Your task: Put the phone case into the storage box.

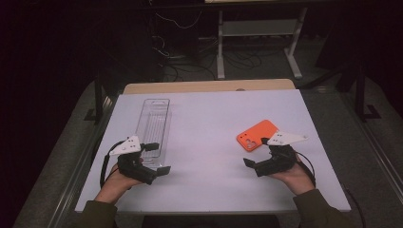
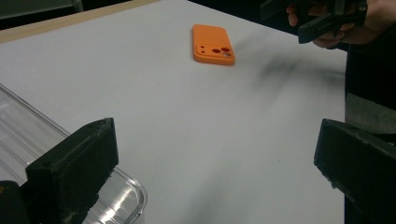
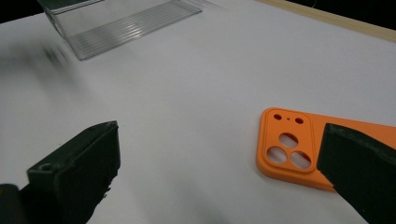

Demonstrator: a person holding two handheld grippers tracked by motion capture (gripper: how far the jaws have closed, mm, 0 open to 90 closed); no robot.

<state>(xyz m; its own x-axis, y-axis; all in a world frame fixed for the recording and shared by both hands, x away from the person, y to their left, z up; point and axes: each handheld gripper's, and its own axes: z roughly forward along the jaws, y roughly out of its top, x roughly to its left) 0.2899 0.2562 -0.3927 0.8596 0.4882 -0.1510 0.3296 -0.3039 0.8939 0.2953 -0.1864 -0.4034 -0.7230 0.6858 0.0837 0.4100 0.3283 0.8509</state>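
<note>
Tray (image 1: pixel 153 126) far left — phone case (image 1: pixel 257 135) unobstructed.

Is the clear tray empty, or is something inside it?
Empty. Through the tray only its ribbed bottom shows, and the orange case lies apart on the table.

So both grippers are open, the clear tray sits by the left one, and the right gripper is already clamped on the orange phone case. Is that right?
Not quite. The right gripper is not clamped on the orange phone case: the right gripper view shows its jaws spread wide with the case lying flat on the table, ungripped. The rest stands: the left gripper is open, with the clear tray beside it.
</note>
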